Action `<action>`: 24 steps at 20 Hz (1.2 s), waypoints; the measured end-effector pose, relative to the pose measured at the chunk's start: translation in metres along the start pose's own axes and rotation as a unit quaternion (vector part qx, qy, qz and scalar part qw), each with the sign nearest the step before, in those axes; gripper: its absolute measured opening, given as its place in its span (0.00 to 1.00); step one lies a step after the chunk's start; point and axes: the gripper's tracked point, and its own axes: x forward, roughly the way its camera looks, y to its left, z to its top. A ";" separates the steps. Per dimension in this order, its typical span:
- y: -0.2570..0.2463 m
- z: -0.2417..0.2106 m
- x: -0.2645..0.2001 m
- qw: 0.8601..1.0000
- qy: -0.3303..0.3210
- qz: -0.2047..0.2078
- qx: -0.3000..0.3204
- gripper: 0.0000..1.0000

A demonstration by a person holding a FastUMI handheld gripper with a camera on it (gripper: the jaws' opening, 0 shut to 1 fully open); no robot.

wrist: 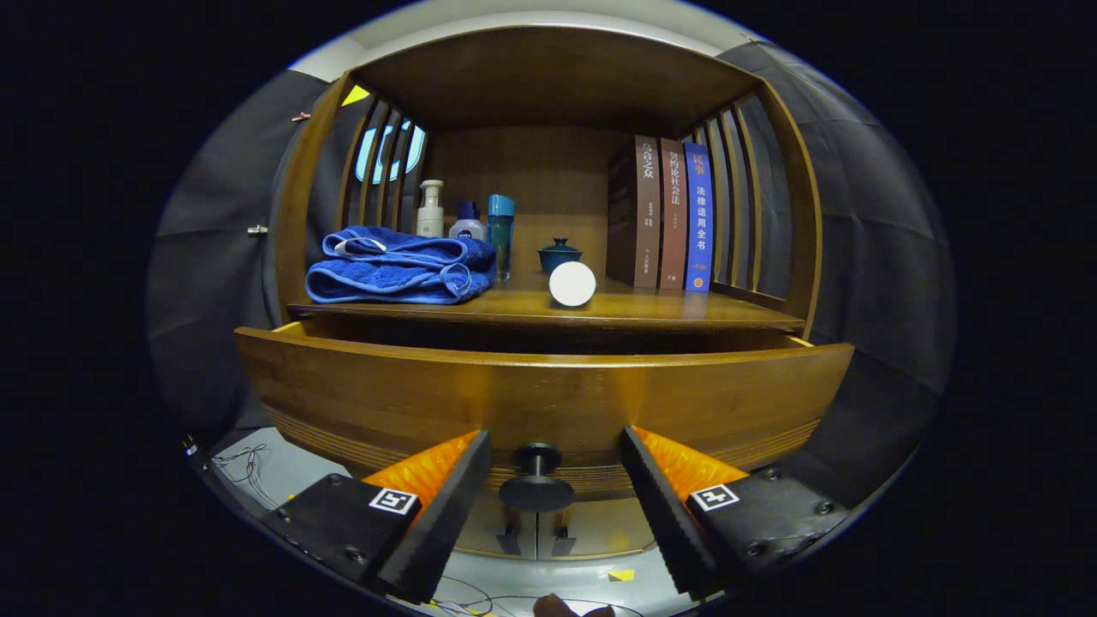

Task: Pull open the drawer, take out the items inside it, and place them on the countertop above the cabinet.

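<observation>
Gripper is wide open, drawer knob sitting right between the fingers, neither one touching it.

The wide wooden drawer with a curved, glossy brown front stands pulled partway out of the cabinet, a dark gap showing between its top edge and the shelf above. What lies inside it cannot be seen from here. Its small round black knob juts from the lower middle of the front, sitting between the two fingers of the hand-held gripper, which are spread wide and touch neither the knob nor the front. The wooden bench above the drawer is level and polished.
</observation>
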 end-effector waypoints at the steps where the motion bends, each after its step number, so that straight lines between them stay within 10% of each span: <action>1: 0.001 0.001 0.006 1.000 0.000 -0.001 -0.002 1.00; 24: -0.009 0.017 0.016 0.999 0.012 0.004 0.042 0.99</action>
